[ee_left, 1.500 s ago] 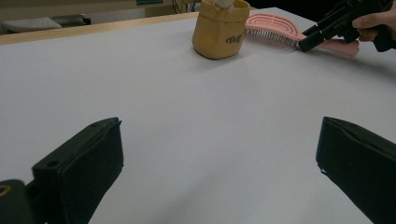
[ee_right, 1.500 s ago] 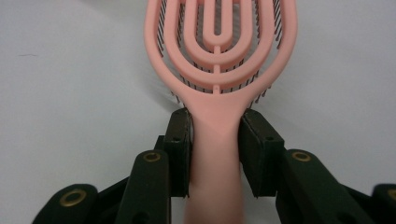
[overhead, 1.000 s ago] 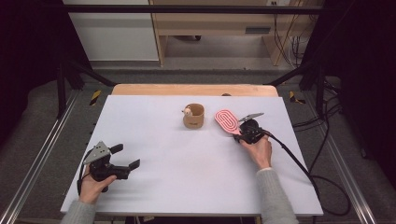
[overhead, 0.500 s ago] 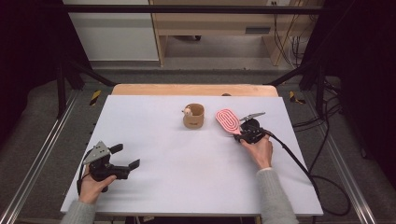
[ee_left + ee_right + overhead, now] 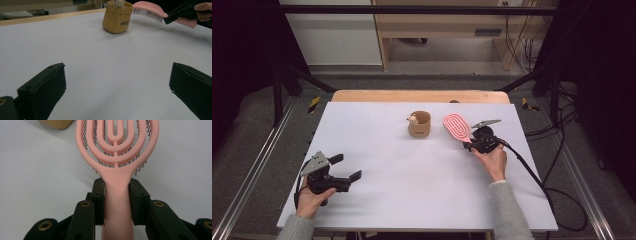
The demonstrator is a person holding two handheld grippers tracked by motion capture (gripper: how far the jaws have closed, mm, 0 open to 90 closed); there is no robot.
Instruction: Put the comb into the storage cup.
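**Pink Hairbrush Clamped at the Handle**

Where the white table top [image 5: 412, 170] ends, a wooden edge, grey floor and black frame posts follow. The pink hairbrush [image 5: 456, 127] has an oval vented head of looped ribs and dark bristles; it sits right of centre, handle clamped in the right gripper [image 5: 116, 202]. Just beside it, a tan cup [image 5: 419, 124] contains a small pale figure. The left gripper [image 5: 117, 92] is open, empty, near-left.
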